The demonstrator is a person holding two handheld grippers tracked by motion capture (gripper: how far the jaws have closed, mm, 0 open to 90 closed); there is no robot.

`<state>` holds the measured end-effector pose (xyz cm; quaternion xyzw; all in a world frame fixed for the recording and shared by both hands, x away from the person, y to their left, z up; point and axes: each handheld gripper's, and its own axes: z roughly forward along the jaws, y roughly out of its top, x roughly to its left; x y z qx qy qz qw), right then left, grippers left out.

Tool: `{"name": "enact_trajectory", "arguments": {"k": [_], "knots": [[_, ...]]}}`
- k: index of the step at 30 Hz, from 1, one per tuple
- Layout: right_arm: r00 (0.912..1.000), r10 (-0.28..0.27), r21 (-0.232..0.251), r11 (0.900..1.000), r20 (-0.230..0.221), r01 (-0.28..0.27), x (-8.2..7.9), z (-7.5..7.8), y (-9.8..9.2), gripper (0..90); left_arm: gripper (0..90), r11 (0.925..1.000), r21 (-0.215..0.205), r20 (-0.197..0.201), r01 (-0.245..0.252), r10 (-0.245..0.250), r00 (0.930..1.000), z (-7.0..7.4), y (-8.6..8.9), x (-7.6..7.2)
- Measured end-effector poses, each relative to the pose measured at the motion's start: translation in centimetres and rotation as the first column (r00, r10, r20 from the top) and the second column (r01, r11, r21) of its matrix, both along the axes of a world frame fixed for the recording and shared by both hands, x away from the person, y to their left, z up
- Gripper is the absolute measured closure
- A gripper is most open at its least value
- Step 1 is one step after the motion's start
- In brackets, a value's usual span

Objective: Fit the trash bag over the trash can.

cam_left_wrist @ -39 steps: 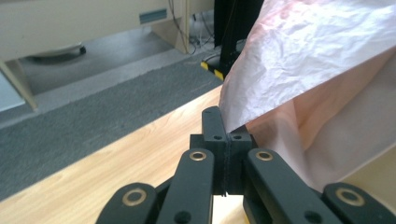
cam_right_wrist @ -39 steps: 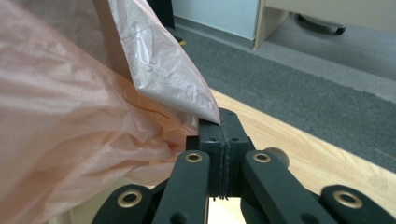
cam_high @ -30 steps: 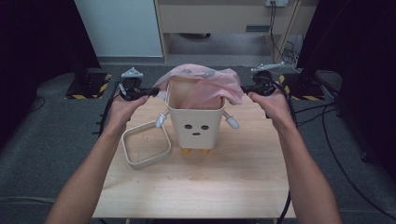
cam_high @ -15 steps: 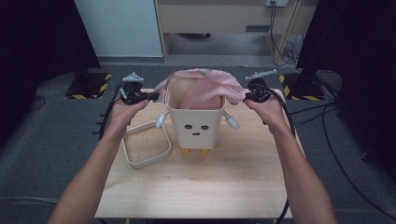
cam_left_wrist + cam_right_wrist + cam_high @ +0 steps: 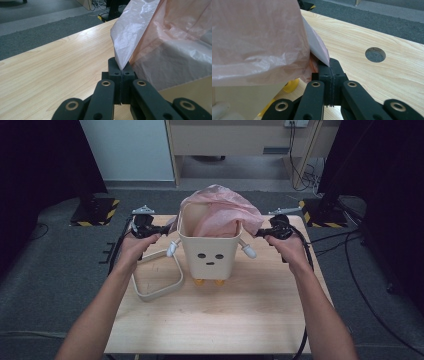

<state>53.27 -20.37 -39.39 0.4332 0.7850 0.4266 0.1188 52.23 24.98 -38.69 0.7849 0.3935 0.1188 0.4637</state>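
Table (image 5: 220,320) fills the lower middle of the high view, pale wood, with my forearms coming up from the bottom corners. At frame centre stands the bin (image 5: 209,255), cream, upright, a small face on its front and yellow feet under it. The bag (image 5: 220,212), thin pink film, sits in the bin's mouth and billows above the rim, its edges draped over the left and right sides. Just left of the bin lies the ring (image 5: 156,277), a loose cream rounded-square frame, flat on the wood and untouched. Left gripper (image 5: 150,229) is at the bin's left shoulder; in the left gripper view its jaws are pressed together on a corner of the bag (image 5: 122,53), film pinched tight. Right gripper (image 5: 267,232) mirrors it at the bin's right; in its own view the jaws are likewise clamped on the bag's edge (image 5: 319,53), with a round hole (image 5: 375,54) in the table beyond. Change over the last second: both of my hands have come lower in the high view, from level with the bag's crown to about rim height, the right a little more than the left, and the film now lies further down over the rim than before. I read that as the liner being pulled down around the bin's lip; the fold-over looks partly done, the front rim not yet covered. The ring probably goes on afterwards to hold the film.
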Motion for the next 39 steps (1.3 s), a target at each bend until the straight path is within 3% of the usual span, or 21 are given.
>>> {"name": "enact_trajectory", "arguments": {"k": [19, 24, 29, 31, 35, 37, 39], "knots": [[0.9999, -0.007, 0.003, 1.0, 0.014, 0.007, -0.2, -0.1, -0.2, 90.0, 90.0, 0.9999, 0.002, 0.0, -0.01, 0.01, 0.9999, -0.3, 0.4, -0.2], [0.999, -0.011, 0.025, 1.0, 0.044, 0.01, -0.4, 0.8, -0.5, 88.9, 86.3, 0.9999, 0.002, 0.058, -0.014, 0.014, 0.9982, 0.4, 0.5, -0.8], [0.9989, -0.005, 0.038, 0.999, 0.047, 0.004, -0.5, 1.1, -0.9, 88.2, 88.2, 1.0, 0.001, 0.066, -0.002, 0.002, 0.9978, 0.8, 0.7, -1.0], [0.9988, -0.006, 0.044, 0.999, 0.048, 0.004, -0.6, 1.1, -1.0, 84.1, 83.5, 0.9998, 0.007, 0.092, -0.021, 0.02, 0.9956, 0.9, 0.7, -1.2], [0.9953, -0.055, 0.072, 0.996, 0.079, 0.05, -0.8, 1.9, -1.8, 67.6, 62.4, 0.9978, -0.004, 0.162, -0.065, 0.065, 0.9847, 1.4, 1.0, -1.7], [0.9934, -0.077, 0.078, 0.994, 0.086, 0.07, -0.8, 2.3, -2.2, 58.2, 57.8, 0.9979, -0.014, 0.186, -0.062, 0.064, 0.9805, 1.7, 1.1, -2.0], [0.991, -0.094, 0.079, 0.993, 0.096, 0.087, -0.9, 2.9, -2.7, 56.6, 54.5, 0.998, -0.02, 0.208, -0.06, 0.062, 0.9762, 2.0, 1.2, -2.4]]}}
